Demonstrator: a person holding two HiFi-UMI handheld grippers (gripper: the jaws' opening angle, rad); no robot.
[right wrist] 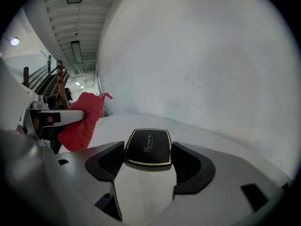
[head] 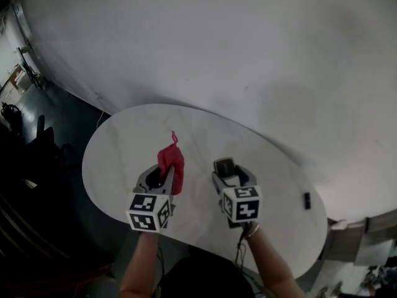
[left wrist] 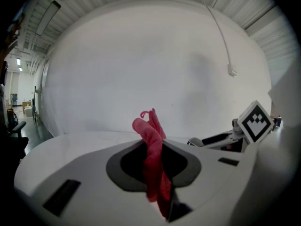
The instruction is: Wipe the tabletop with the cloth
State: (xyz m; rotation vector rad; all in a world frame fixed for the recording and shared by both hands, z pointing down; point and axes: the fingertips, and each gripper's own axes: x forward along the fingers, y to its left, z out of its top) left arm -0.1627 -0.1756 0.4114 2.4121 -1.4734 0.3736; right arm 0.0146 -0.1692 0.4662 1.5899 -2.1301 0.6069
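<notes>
Left gripper [head: 160, 177] clamped on red cloth [left wrist: 153, 164] above tabletop [head: 124, 143]; right gripper [head: 228, 172] clamped on black case [right wrist: 147, 147]. Wiping apparently pending: cloth needed lowering onto surface

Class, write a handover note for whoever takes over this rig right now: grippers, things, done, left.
Left gripper: shut on the red cloth, bunched between its fingers.
Right gripper: shut on a black case with gold lettering.
Both are over the white tabletop; a small dark item lies near its right edge.
Done: cloth in hand.
Left: lower it and wipe; the case probably needs setting down.
</notes>
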